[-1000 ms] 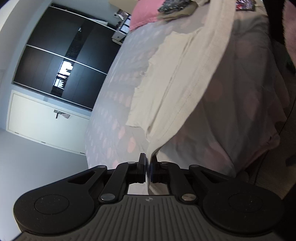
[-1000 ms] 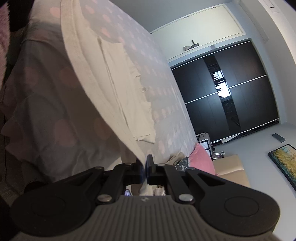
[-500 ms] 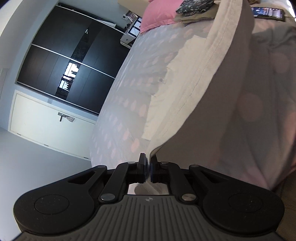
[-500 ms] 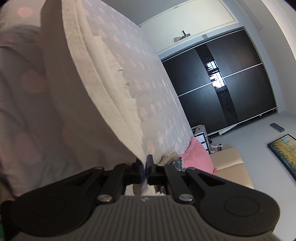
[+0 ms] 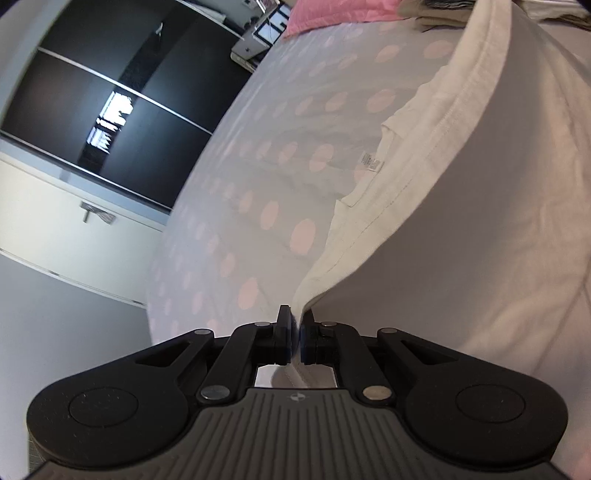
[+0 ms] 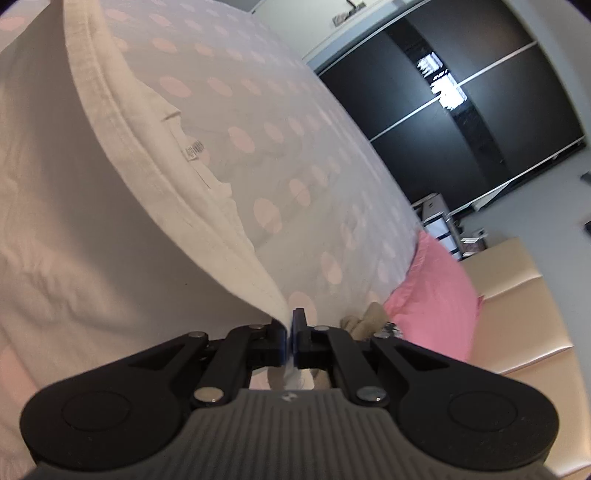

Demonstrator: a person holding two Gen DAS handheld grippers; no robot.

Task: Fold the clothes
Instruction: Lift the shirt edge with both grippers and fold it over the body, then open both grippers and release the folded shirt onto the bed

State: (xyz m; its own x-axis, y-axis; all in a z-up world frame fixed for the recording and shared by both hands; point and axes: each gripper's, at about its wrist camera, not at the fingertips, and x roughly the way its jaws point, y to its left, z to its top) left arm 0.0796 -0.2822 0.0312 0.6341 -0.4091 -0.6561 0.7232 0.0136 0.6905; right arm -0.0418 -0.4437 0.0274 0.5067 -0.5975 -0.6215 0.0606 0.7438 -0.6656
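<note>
Each gripper, left gripper [image 5: 294,332] and right gripper [image 6: 289,332], is clenched on a hem corner of the cream shirt [image 5: 461,206], lifted toward twelve o'clock over the dotted bed [image 5: 280,155]. Folding looks barely begun.

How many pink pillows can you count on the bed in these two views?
1. The pink pillow lies at the head of the polka-dot bed, beside the beige headboard; the left view shows the same one. The lifted cream shirt may hide others.
</note>
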